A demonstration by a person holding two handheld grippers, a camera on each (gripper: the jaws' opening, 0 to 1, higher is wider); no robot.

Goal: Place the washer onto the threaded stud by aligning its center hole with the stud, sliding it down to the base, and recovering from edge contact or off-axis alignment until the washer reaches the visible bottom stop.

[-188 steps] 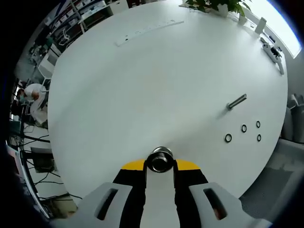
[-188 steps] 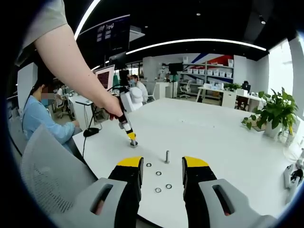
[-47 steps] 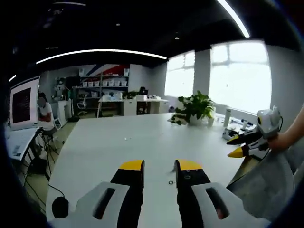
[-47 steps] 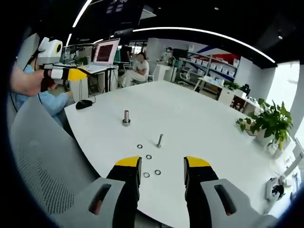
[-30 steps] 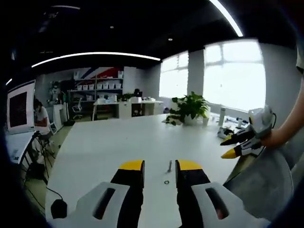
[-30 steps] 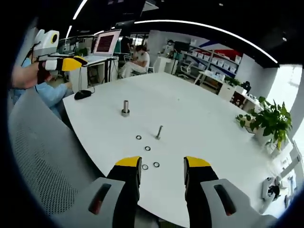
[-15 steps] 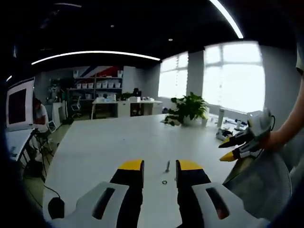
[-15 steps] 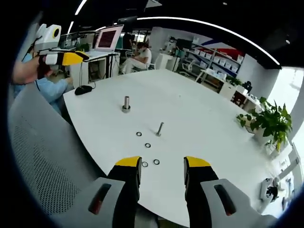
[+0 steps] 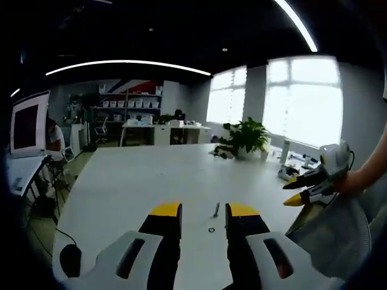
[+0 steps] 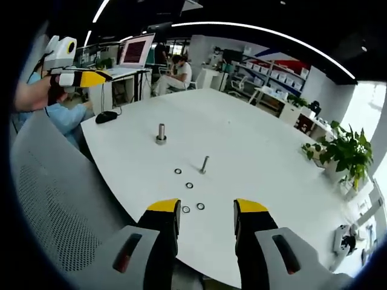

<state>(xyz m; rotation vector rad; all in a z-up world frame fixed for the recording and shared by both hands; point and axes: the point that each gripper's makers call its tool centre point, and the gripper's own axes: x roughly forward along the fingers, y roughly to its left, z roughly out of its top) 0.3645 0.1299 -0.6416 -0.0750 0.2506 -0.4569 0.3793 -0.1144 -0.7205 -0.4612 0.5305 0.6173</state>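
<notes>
Four washers (image 10: 189, 185) lie flat on the white round table (image 10: 254, 151), in the right gripper view: one at the left (image 10: 178, 171), one in the middle, and two nearest the table's edge (image 10: 185, 209) (image 10: 200, 206), just ahead of the right gripper's jaw tips. Just beyond them the threaded stud (image 10: 205, 164) stands near upright with a slight lean, apart from every washer and with nothing on it. Farther out on the table stands a short metal post on a wider base (image 10: 161, 133), and near the far left edge lies a dark computer mouse (image 10: 106, 116).

The right gripper (image 10: 204, 211) hangs above the table's near edge with its yellow-tipped jaws set well apart and nothing between them. The left gripper (image 10: 103, 75) shows at the upper left of that view, held in a hand off the table's side.

In the left gripper view, the left gripper (image 9: 203, 211) has its jaws parted with a clear gap and holds nothing; between them the stud (image 9: 216, 209) and one washer (image 9: 211, 229) show small on the table. The right gripper (image 9: 292, 190) comes in from the right, held by a hand. A potted plant (image 9: 245, 136) stands at the table's far side
</notes>
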